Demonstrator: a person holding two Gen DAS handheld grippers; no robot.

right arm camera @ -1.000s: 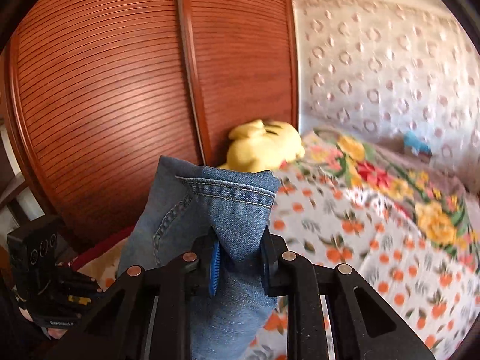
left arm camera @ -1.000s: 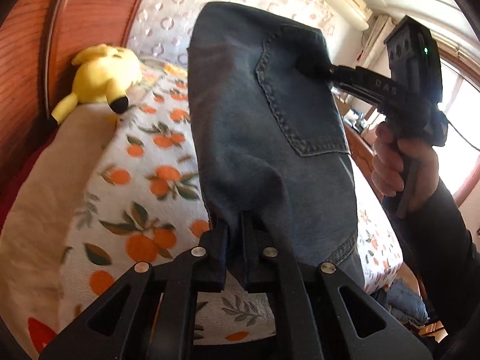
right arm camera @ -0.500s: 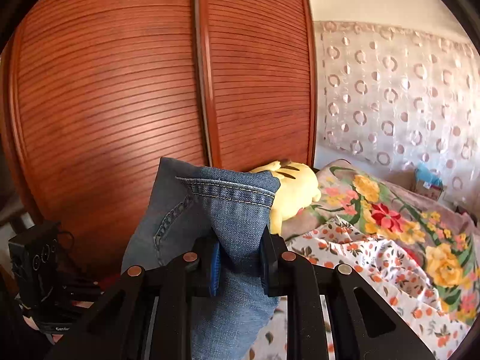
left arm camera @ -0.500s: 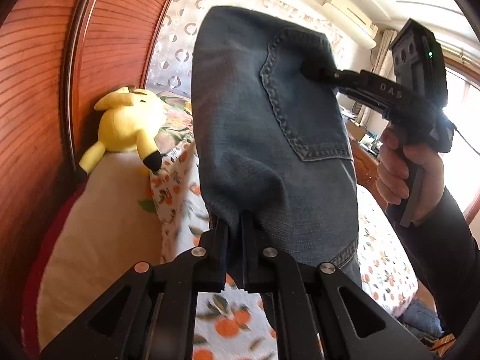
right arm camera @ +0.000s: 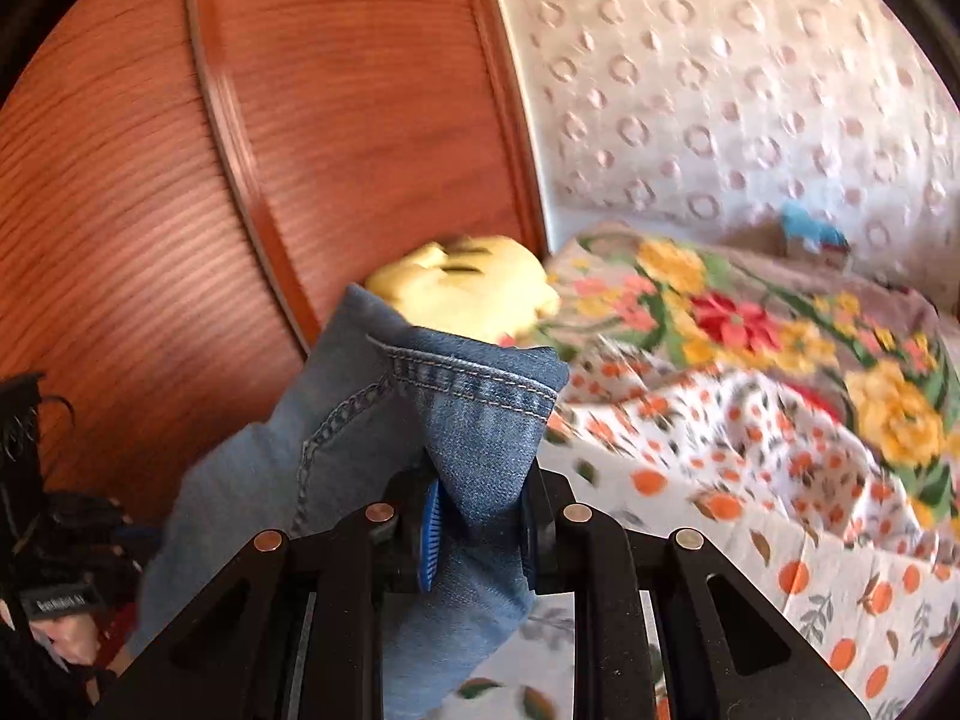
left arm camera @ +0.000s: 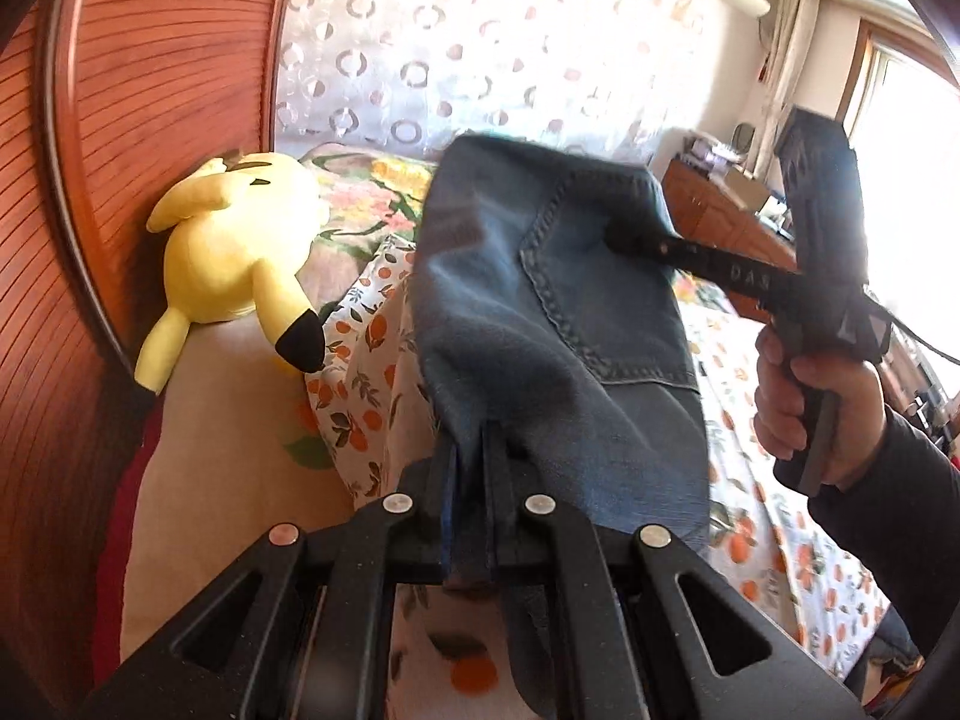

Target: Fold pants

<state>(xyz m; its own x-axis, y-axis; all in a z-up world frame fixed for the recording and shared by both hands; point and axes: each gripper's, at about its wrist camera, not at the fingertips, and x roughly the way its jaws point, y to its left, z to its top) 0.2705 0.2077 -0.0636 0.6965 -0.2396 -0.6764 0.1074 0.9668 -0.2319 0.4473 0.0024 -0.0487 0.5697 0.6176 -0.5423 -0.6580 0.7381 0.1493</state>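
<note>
Blue denim pants (left arm camera: 540,324) hang in the air over the bed, stretched between both grippers with a back pocket facing the left wrist view. My left gripper (left arm camera: 471,468) is shut on a thin fold of the denim at the near edge. My right gripper (left arm camera: 618,237), held by a hand (left arm camera: 822,408) at the right, pinches the far edge near the pocket's top corner. In the right wrist view the right gripper (right arm camera: 477,510) is shut on a thick bunch of pants (right arm camera: 420,420) with a stitched hem above its pads.
A bed sheet with orange fruit print (left arm camera: 360,372) lies below, a flowered blanket (right arm camera: 750,312) beyond it. A yellow plush toy (left arm camera: 234,252) rests by the red-brown wooden wardrobe doors (right arm camera: 270,150). A patterned curtain (left arm camera: 480,30) hangs behind, a wooden dresser (left arm camera: 720,210) at the right.
Both grippers have swung sideways with the pants still held, and the right one has come down lower. The plush toy and the curtain have moved toward the middle of the left wrist view.
</note>
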